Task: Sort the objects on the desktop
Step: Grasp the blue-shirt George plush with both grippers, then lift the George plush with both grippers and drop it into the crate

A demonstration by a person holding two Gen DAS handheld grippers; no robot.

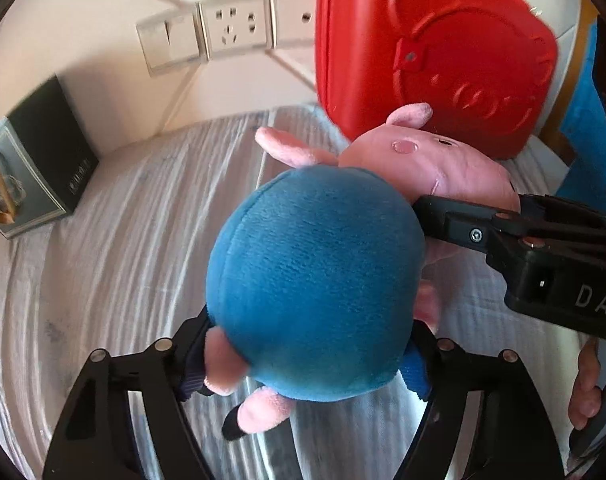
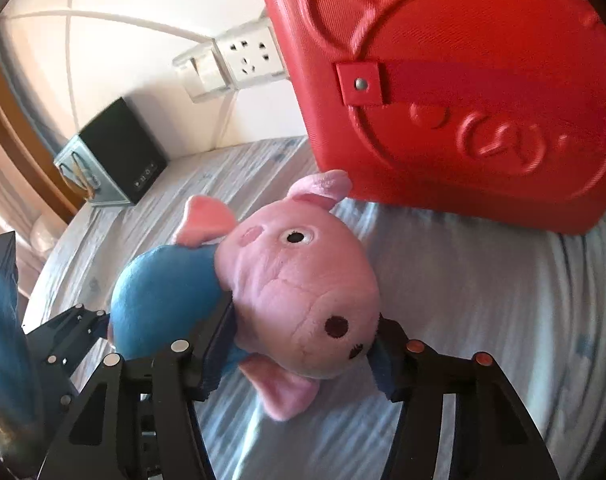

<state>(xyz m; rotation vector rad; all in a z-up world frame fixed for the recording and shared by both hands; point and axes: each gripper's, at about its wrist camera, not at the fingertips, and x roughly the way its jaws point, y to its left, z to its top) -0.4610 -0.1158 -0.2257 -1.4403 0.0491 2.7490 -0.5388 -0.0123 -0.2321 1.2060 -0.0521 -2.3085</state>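
A plush pig [image 1: 315, 280] with a blue body and a pink head lies on the striped white cloth [image 1: 115, 240], in front of a red case. My left gripper [image 1: 307, 364] is shut on its blue body, one pad against each side. My right gripper [image 2: 303, 352] is shut on the pink head [image 2: 303, 288], with its pads pressing at the neck and the snout. A finger [image 1: 455, 220] of the right gripper shows in the left wrist view, reaching in from the right by the head. The left gripper's finger [image 2: 75, 332] shows at the blue body in the right wrist view.
A large red case [image 2: 463, 80] stands upright right behind the pig's ears. A black box [image 1: 43, 152] sits at the far left by the wall. Wall sockets [image 1: 231, 28] are above the table. A hand [image 1: 587, 392] is at the right edge.
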